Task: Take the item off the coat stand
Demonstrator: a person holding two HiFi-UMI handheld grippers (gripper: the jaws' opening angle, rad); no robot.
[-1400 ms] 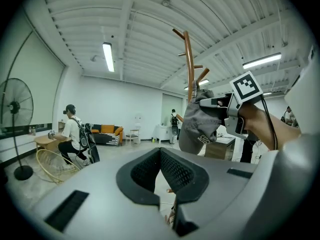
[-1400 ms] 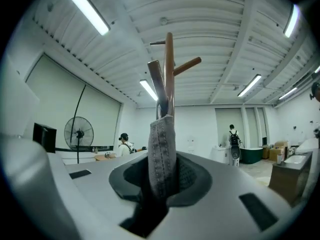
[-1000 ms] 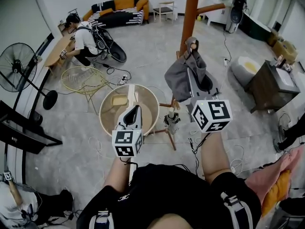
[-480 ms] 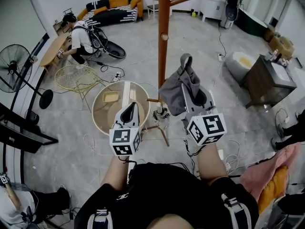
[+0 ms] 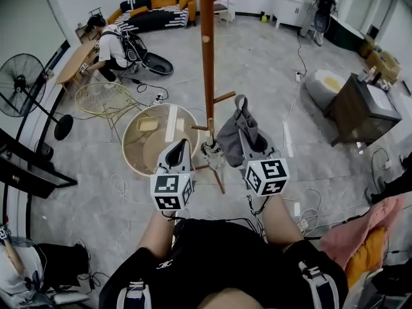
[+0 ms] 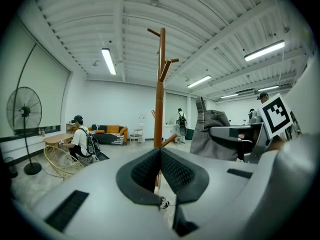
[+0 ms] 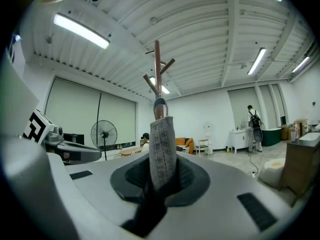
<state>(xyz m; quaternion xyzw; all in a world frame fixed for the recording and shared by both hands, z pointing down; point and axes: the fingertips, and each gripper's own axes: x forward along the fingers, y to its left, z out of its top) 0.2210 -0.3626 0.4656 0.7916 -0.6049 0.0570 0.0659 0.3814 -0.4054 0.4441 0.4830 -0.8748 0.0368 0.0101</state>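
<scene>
The wooden coat stand [image 5: 206,56] rises in the middle of the head view, with short pegs low on its pole. A grey fabric bag [image 5: 233,136] hangs just right of the pole, apart from it. My right gripper [image 5: 244,131] is shut on the bag's strap; in the right gripper view the grey strap [image 7: 161,146] stands pinched between the pads, with the coat stand [image 7: 157,76] behind it. My left gripper [image 5: 181,149] is shut and holds nothing, left of the pole's foot. The left gripper view shows its shut jaws [image 6: 160,152], the coat stand [image 6: 161,84] and the bag [image 6: 212,134].
A round wooden table [image 5: 138,153] stands under my left gripper. Behind it are a wire chair [image 5: 103,98], a standing fan [image 5: 22,85] and a crouching person [image 5: 111,40]. Cables lie across the floor. A dark cabinet [image 5: 360,111] is at the right.
My right gripper has drawn back towards me and down with the bag, which now hangs away from the upper pole. The left gripper has hardly moved.
</scene>
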